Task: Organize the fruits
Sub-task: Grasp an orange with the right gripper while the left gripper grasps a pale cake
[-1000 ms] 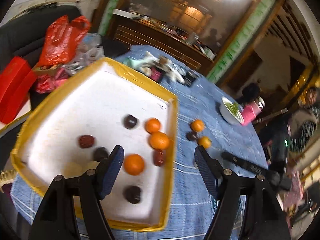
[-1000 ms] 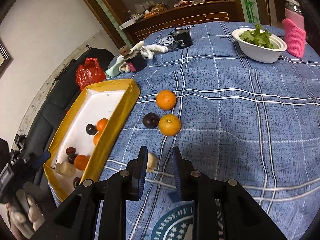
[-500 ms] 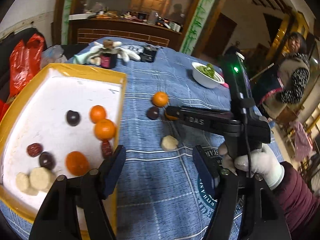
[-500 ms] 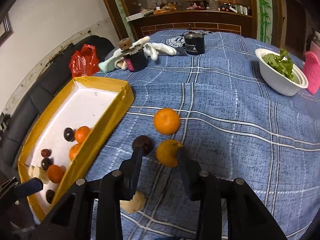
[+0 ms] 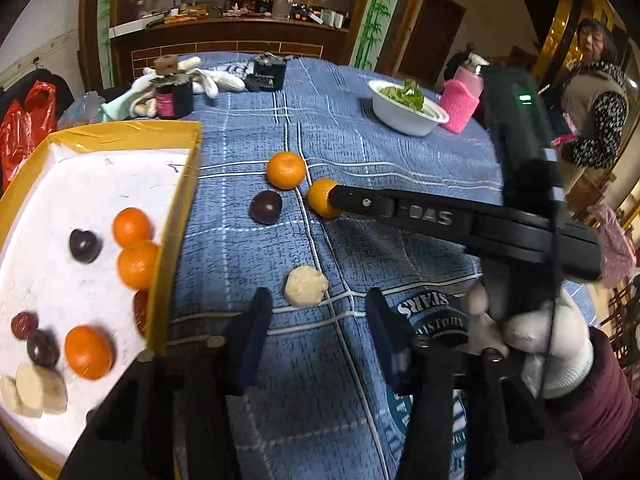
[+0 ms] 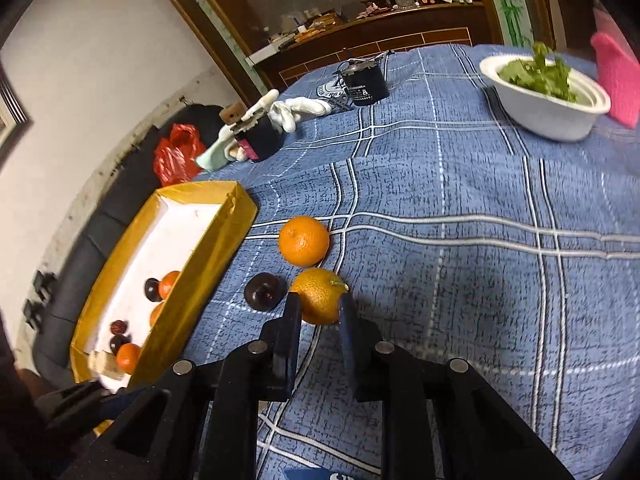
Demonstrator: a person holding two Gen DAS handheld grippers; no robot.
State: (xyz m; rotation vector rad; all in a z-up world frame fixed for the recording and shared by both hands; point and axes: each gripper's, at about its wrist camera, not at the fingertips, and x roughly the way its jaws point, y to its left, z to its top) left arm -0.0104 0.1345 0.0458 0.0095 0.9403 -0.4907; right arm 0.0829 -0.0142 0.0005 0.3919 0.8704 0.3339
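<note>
A yellow-walled white tray [image 5: 176, 216] holds several oranges, dark plums, red dates and pale banana pieces. On the blue checked cloth lie an orange [image 5: 286, 170], a dark plum [image 5: 266, 207] and a pale round slice [image 5: 306, 286]. My left gripper [image 5: 318, 300] hovers just short of that slice, its jaws closing with nothing pressed between them. My right gripper [image 6: 319, 306] is closing on a second orange [image 6: 318, 292], whose sides its pads touch. The plum [image 6: 264, 292] sits just left of this orange, and the other orange [image 6: 304, 240] lies beyond it. The right gripper [image 5: 334, 200] reaches in from the right.
A white bowl of greens [image 5: 404, 112] and a pink cover [image 5: 460, 106] stand at the back right. A dark jar [image 5: 174, 96], white gloves [image 5: 216, 80] and a black cup [image 5: 268, 74] are at the back. A person [image 5: 592, 112] stands beyond the table's right edge.
My left gripper swung from above the tray to the cloth by the pale slice, and its jaws narrowed. My right gripper moved forward from the slice to the orange and closed around it.
</note>
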